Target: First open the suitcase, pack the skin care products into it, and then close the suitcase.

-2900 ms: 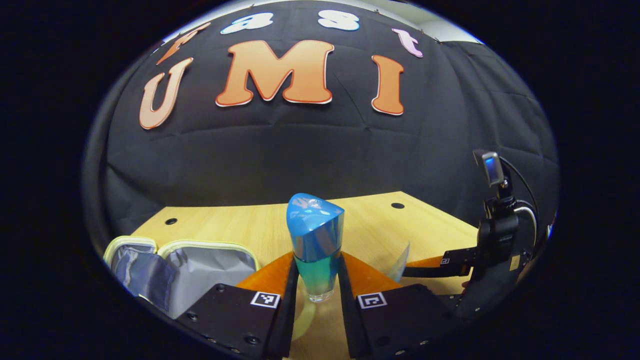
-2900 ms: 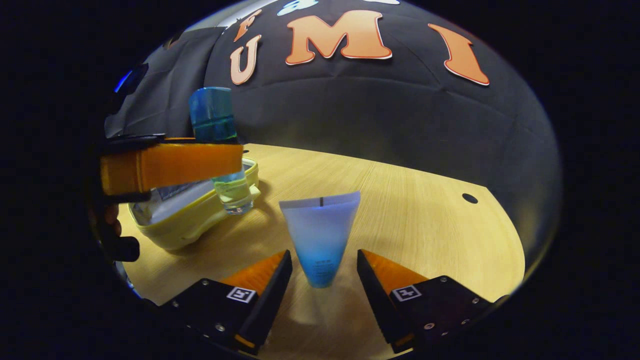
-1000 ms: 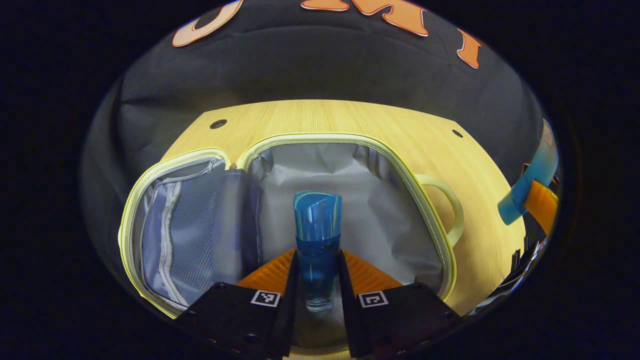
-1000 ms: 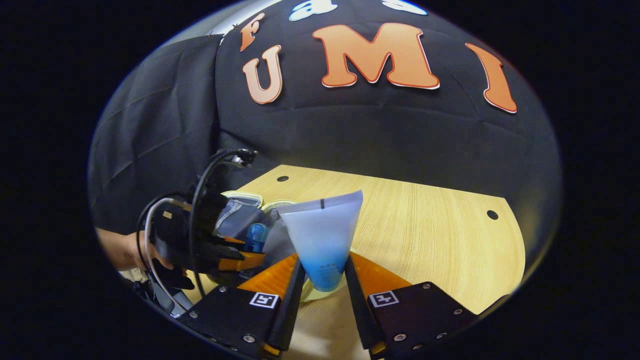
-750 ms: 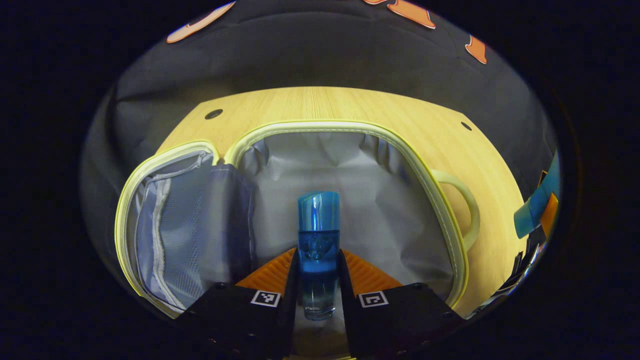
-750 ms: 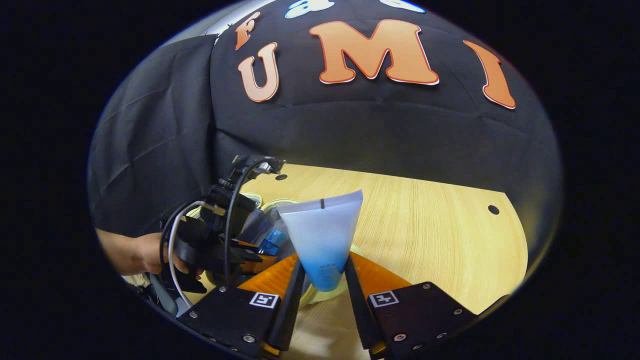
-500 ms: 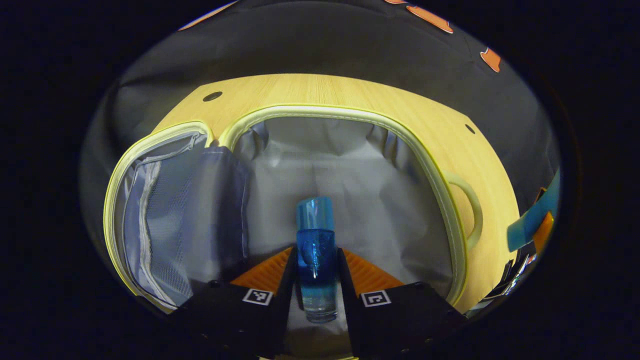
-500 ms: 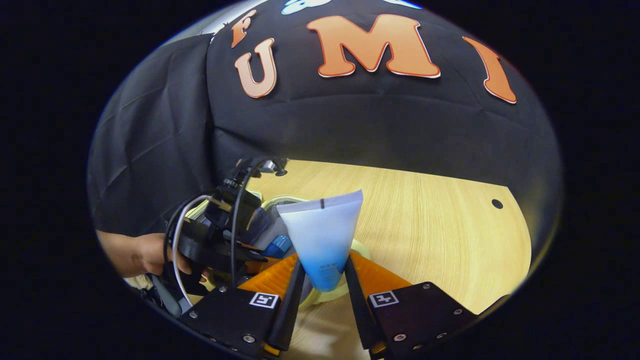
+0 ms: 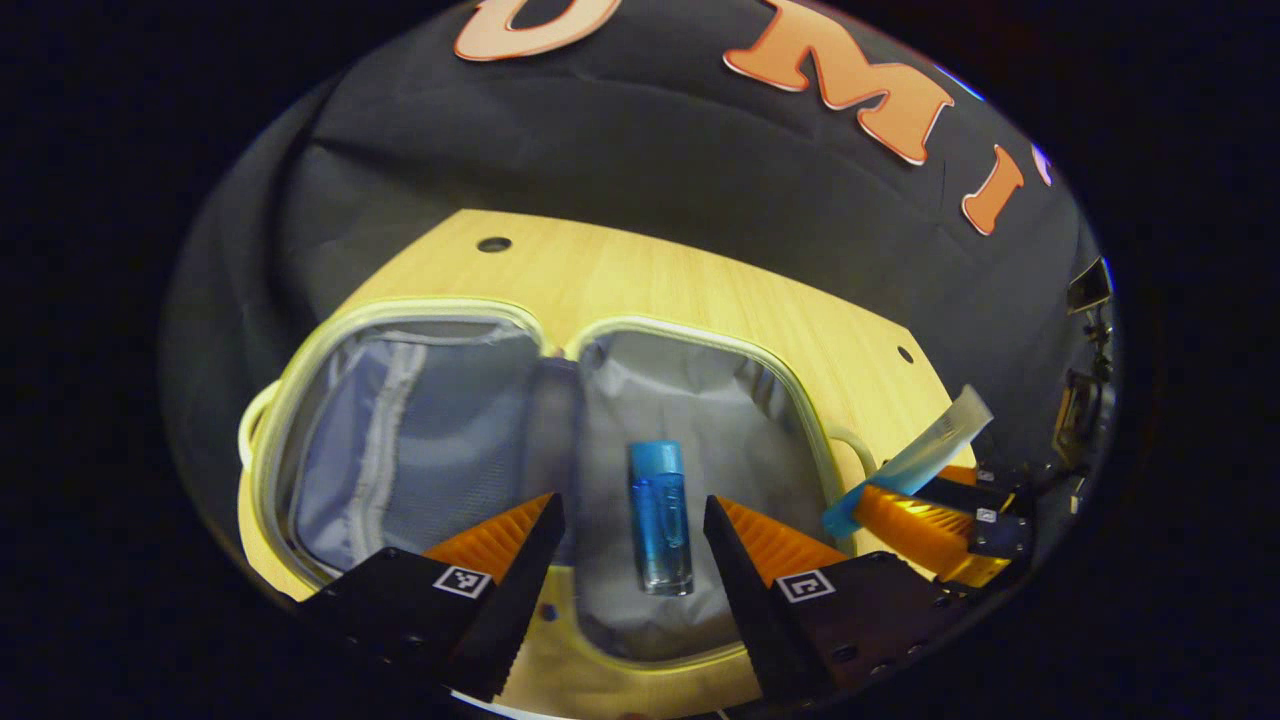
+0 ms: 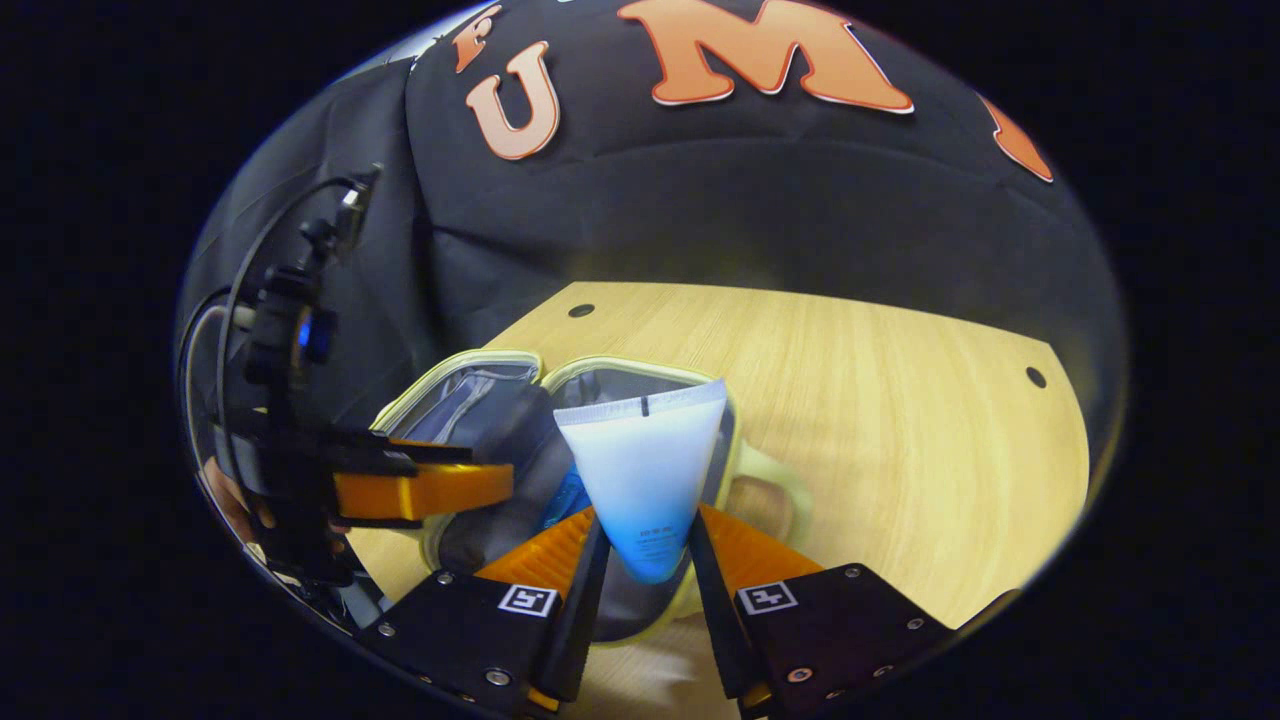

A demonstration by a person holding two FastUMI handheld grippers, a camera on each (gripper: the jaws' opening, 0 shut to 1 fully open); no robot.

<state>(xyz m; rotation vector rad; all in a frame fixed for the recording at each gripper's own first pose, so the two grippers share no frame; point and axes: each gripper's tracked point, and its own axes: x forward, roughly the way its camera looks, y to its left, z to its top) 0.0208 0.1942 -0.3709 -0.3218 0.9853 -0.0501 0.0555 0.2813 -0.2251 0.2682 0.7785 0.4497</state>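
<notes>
The yellow-rimmed suitcase (image 9: 690, 345) lies open on the wooden table, its grey lining showing. A blue bottle (image 9: 660, 515) lies flat in the right half. My left gripper (image 9: 630, 515) hangs above it, open, with the bottle loose between the orange fingers. My right gripper (image 10: 645, 535) is shut on a white-and-blue tube (image 10: 645, 470), held upright over the suitcase (image 10: 765, 465) near its handle. In the left gripper view the tube (image 9: 915, 455) and the right gripper (image 9: 925, 510) sit at the right. The left gripper (image 10: 430, 490) shows at the left of the right gripper view.
The left half of the suitcase has a mesh pocket (image 9: 420, 440). Bare wooden table (image 10: 900, 400) with small round holes extends behind and right of the suitcase. A hand (image 10: 225, 505) holds the left gripper at the table's left edge.
My left gripper has opened and drawn back, leaving the blue bottle lying in the suitcase. My right gripper has carried the tube over the suitcase's right half.
</notes>
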